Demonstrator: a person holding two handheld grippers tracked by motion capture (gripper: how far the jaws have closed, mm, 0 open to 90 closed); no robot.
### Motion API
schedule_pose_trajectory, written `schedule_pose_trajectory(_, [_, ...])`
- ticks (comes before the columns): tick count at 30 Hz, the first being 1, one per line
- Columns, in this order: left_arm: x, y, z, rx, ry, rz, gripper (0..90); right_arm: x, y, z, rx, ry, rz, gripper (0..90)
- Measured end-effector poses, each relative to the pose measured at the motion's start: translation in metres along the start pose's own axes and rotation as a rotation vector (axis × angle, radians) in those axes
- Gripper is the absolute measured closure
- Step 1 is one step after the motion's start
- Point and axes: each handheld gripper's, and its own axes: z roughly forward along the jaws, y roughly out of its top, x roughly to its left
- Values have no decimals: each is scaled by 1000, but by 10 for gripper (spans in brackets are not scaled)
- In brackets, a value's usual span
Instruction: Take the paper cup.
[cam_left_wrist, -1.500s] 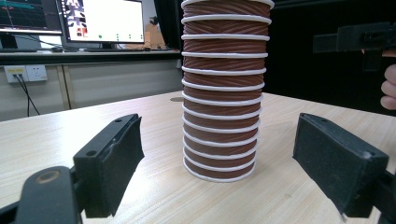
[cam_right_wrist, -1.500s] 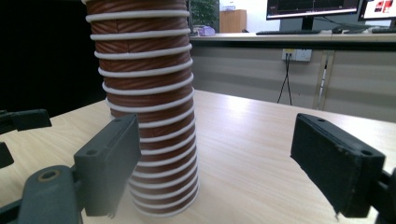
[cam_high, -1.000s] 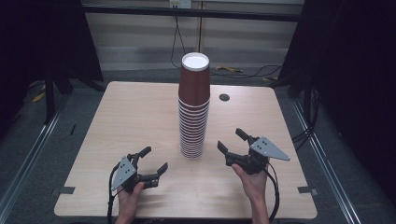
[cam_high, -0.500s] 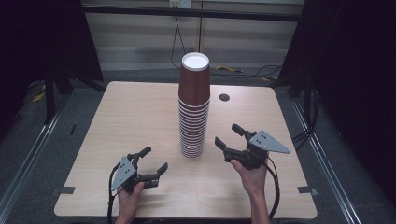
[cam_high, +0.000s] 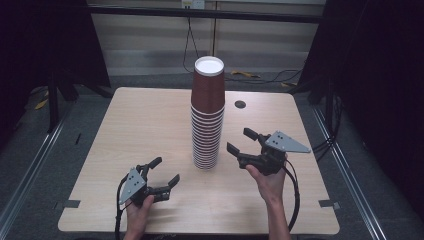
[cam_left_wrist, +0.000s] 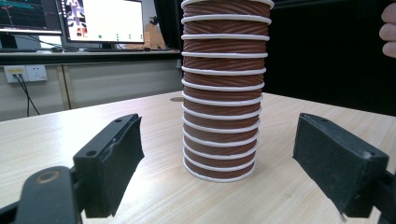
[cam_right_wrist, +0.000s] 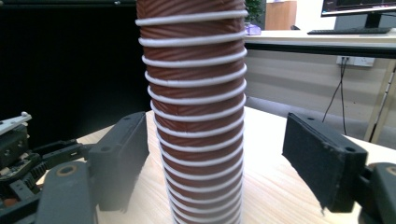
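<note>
A tall stack of brown ribbed paper cups (cam_high: 207, 115) with white rims stands upside down at the middle of the wooden table (cam_high: 140, 125). My left gripper (cam_high: 166, 170) rests low near the front edge, left of the stack, open and empty. Its own view has the stack (cam_left_wrist: 222, 93) ahead, between the wide-apart jaws (cam_left_wrist: 217, 158) but farther off. My right gripper (cam_high: 237, 139) hovers open just right of the stack, jaws pointing at it without touching. From the right gripper view the stack (cam_right_wrist: 196, 116) stands close between the black pads (cam_right_wrist: 217, 158).
A small dark round hole (cam_high: 240, 104) sits in the table behind and right of the stack. Black frame posts stand around the table. A desk with monitors (cam_left_wrist: 105, 21) lies beyond. The left gripper (cam_right_wrist: 23, 154) appears low at the left in the right gripper view.
My right gripper has risen a little beside the stack, still open. The left gripper and the cups have not moved.
</note>
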Motion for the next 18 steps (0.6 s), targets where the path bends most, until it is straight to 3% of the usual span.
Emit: schedule_pose_trajectory(18, [0,0,0,0,-1,0,156,2,36,8,-23,57,-40,239])
